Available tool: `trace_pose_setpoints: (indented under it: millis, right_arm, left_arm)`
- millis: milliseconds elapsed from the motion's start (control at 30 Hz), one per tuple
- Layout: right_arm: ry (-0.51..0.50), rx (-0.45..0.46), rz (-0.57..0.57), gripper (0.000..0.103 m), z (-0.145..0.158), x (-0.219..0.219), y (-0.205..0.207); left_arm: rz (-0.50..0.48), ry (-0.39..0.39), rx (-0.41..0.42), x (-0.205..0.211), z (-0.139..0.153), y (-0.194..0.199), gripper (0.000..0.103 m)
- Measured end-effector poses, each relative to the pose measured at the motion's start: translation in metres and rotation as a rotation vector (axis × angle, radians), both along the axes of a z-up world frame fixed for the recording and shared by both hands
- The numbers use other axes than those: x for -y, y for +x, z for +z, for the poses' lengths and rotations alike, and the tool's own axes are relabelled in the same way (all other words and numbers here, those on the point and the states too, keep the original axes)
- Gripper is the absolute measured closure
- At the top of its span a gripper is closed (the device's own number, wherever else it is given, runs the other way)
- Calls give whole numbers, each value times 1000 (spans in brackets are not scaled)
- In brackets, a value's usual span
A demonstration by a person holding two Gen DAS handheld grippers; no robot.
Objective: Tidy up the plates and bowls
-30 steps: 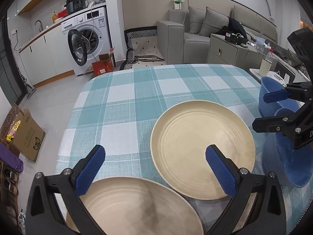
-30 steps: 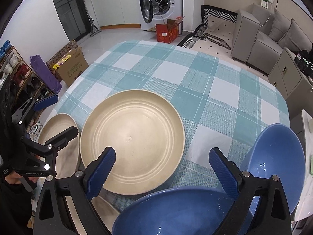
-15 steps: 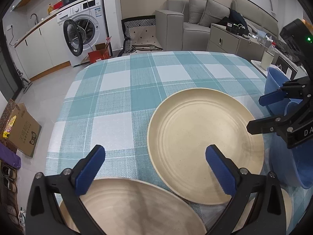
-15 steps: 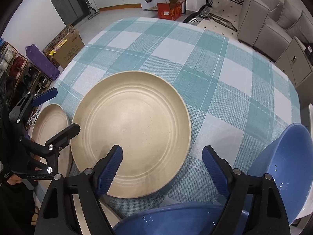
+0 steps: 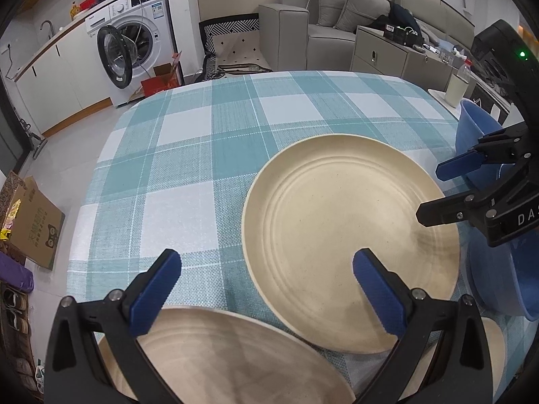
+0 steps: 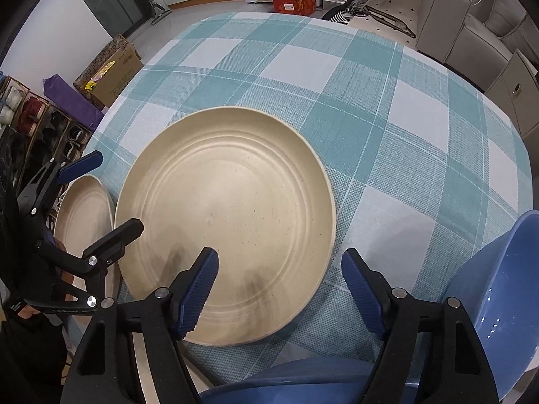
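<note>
A large beige plate point(image 5: 350, 235) point(image 6: 229, 222) lies on the checked tablecloth point(image 6: 370, 107). A second beige plate point(image 5: 219, 353) point(image 6: 84, 215) sits at the near left corner. My left gripper point(image 5: 266, 279) point(image 6: 104, 198) hangs open over the gap between the two plates, touching neither. My right gripper point(image 6: 279, 279) point(image 5: 444, 192) hovers over the large plate's near rim. Its jaws are closing, and the pads press on nothing. One blue bowl point(image 6: 286, 387) is right under the right gripper, and another blue bowl point(image 6: 498, 303) point(image 5: 471, 128) stands to its right.
The rim of a third beige plate point(image 5: 492, 336) peeks out at the bottom right. Off the table are a washing machine point(image 5: 134, 50), a grey sofa point(image 5: 337, 17), a cardboard box point(image 5: 37, 222), a shoe rack point(image 6: 30, 124) and a bottle point(image 5: 458, 84).
Both grippers have sunk toward the plates and tipped further down. The right gripper's jaws have narrowed. Plates and bowls have not moved.
</note>
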State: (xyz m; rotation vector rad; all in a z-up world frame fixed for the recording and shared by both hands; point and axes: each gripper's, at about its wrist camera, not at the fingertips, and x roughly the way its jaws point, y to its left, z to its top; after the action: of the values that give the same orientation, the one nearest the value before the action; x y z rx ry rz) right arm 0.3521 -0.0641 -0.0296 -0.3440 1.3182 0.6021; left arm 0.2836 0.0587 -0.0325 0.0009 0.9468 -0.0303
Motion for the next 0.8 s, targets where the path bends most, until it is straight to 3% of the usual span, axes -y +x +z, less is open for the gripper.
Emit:
trace_pose_setpoints:
  millis: [233, 500, 567, 800]
  right_arm:
    - [-4, -21, 0, 34, -7, 0, 0]
    - [-9, -24, -6, 46, -9, 1, 2]
    - [-7, -23, -11, 49, -8, 2, 2]
    - [-18, -1, -22, 64, -8, 7, 3]
  left_arm:
    - [-12, -1, -21, 2, -5, 2, 3]
    - [-37, -40, -67, 3, -13, 4, 33]
    - [-48, -58, -80, 4, -15, 4, 46]
    - [-54, -28, -78, 8, -15, 2, 50]
